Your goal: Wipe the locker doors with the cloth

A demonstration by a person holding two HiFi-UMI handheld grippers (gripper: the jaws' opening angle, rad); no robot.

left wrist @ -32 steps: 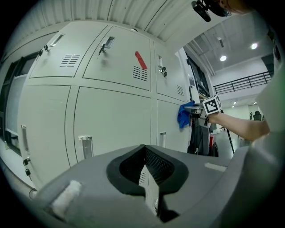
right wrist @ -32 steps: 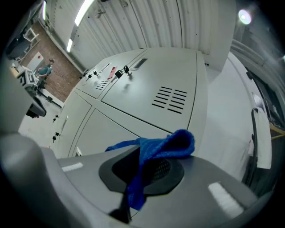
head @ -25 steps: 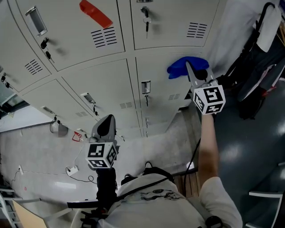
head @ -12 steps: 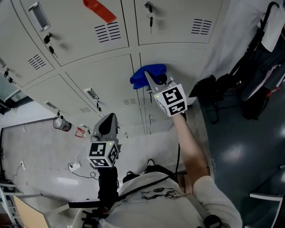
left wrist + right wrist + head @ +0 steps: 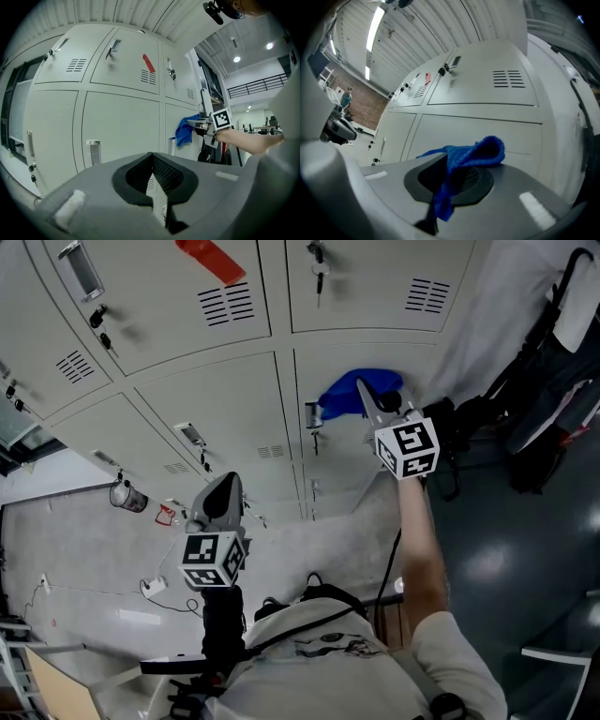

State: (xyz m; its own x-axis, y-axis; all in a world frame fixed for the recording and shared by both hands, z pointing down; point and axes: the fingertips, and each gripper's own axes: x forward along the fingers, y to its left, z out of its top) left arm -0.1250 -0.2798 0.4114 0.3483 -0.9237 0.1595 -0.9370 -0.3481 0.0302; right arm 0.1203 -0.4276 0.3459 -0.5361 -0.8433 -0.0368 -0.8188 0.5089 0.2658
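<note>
The blue cloth (image 5: 359, 390) is pinched in my right gripper (image 5: 367, 397), which is shut on it and presses it against a lower grey locker door (image 5: 375, 357) just right of that door's handle (image 5: 312, 415). In the right gripper view the cloth (image 5: 473, 152) bunches over the closed jaws of the right gripper (image 5: 450, 165), with the door (image 5: 487, 129) right behind it. My left gripper (image 5: 221, 504) hangs low, away from the lockers, shut with nothing in it. The left gripper view shows the left gripper (image 5: 152, 159) facing the lockers, and the cloth (image 5: 184, 131) far to the right.
A red tag (image 5: 210, 259) sticks on an upper door. Keys (image 5: 319, 277) hang from several locks. Dark bags (image 5: 548, 381) stand against the wall at the right. A cable (image 5: 150, 594) lies on the pale floor at lower left.
The right gripper swept the cloth left across the lower door, past the handle, then came back right of it. The left gripper has hardly moved.
</note>
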